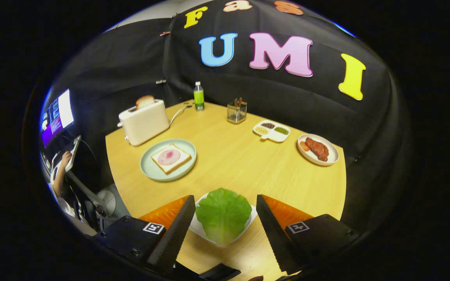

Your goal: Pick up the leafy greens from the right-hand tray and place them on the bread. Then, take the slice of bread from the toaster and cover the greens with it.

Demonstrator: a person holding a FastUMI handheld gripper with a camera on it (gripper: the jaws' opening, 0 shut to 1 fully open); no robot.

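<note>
**Gripper Spread Wide Over Leafy Greens**

Gripper (222,212): fingers set wide apart, holding nothing. No contact visible between either finger and any item.

Leafy greens (223,214): lying between the two fingers, on a white tray (196,228) at the near edge of the wooden table (233,160). Clear gap visible on each side between leaf and finger.

Bread (170,157): flat on a pale green plate (149,169), beyond the left finger, with a round pink slice of meat (168,156) on top. Well apart from the greens.

Toaster (144,122): cream-coloured, just behind the plate, with a slice of bread (145,101) standing up out of its slot.

Further items beyond the fingers: green bottle (198,96) at the far table edge; clear holder (236,111) with utensils beside it; divided white dish (271,130) with small fillings; white plate (318,150) with dark meat, far right.

Off the table, left side: lit monitor (57,115) and a person's hand (66,157) at a keyboard.
</note>
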